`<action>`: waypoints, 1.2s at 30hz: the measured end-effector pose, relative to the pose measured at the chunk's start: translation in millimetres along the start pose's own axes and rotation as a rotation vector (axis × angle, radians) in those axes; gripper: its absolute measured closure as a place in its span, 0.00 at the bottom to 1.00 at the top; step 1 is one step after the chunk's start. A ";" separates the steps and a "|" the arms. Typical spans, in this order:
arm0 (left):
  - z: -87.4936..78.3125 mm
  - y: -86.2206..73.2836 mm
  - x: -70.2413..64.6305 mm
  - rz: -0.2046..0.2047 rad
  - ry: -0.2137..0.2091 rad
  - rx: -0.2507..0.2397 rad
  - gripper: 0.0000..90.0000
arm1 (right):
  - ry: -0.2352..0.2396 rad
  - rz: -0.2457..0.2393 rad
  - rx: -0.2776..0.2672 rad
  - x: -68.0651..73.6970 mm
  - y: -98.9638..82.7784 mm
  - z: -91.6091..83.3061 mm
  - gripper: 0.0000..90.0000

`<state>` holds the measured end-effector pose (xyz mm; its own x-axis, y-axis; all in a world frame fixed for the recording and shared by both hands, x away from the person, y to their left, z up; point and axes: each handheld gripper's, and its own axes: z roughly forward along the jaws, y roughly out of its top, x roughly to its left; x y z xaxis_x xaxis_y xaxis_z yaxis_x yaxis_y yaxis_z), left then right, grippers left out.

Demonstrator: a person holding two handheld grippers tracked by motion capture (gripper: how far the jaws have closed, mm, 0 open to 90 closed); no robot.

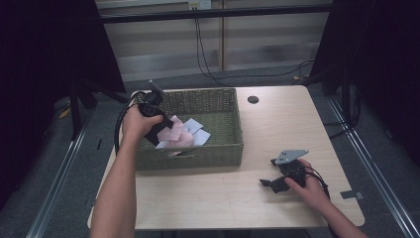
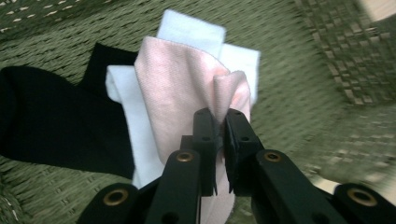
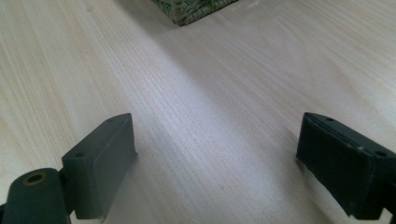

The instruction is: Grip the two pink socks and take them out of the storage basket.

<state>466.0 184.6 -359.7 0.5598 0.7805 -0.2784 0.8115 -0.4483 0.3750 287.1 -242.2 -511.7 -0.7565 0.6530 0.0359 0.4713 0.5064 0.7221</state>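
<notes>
A: What does the left claw [image 2: 219, 122] have?
B: Its jaws are pinched tight on a fold of the soft pink cloth [image 2: 180, 88], which lies in the green woven basket [image 1: 220, 96] on top of white cloths [image 2: 233, 53], beside a black cloth [image 2: 51, 116].
A: And the right claw [image 3: 215, 154]?
B: Spread wide with nothing between the jaws, low over the pale wooden bench [image 3: 201, 74], well apart from the basket.

Item count, basket and table
Counted: one green wicker basket [image 1: 218, 148], one pink cloth [image 2: 177, 93], two white cloths [image 2: 126, 121], one black cloth [image 2: 56, 121], two grippers [image 1: 157, 130].
</notes>
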 end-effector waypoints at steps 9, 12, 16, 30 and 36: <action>-27.7 6.5 -13.1 0.025 -0.023 -0.011 0.94 | -0.002 -0.003 -0.001 -0.2 0.0 0.0 0.12; -32.6 7.4 -15.9 0.020 -0.029 -0.013 0.94 | 0.000 -0.002 -0.001 -0.1 0.0 0.1 0.12; -41.0 8.1 -19.8 0.025 -0.059 0.006 0.94 | 0.000 -0.002 0.000 -0.1 0.0 0.1 0.12; -73.5 11.6 -41.1 0.090 -0.088 -0.003 0.94 | -0.001 -0.002 0.000 -0.1 0.0 0.0 0.12; -85.1 11.6 -54.5 0.118 -0.107 0.008 0.94 | -0.001 -0.002 -0.001 -0.1 0.0 0.1 0.12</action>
<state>430.7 174.0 -264.9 0.6653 0.6717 -0.3259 0.7404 -0.5376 0.4035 287.2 -242.3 -511.7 -0.7571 0.6524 0.0342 0.4698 0.5072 0.7225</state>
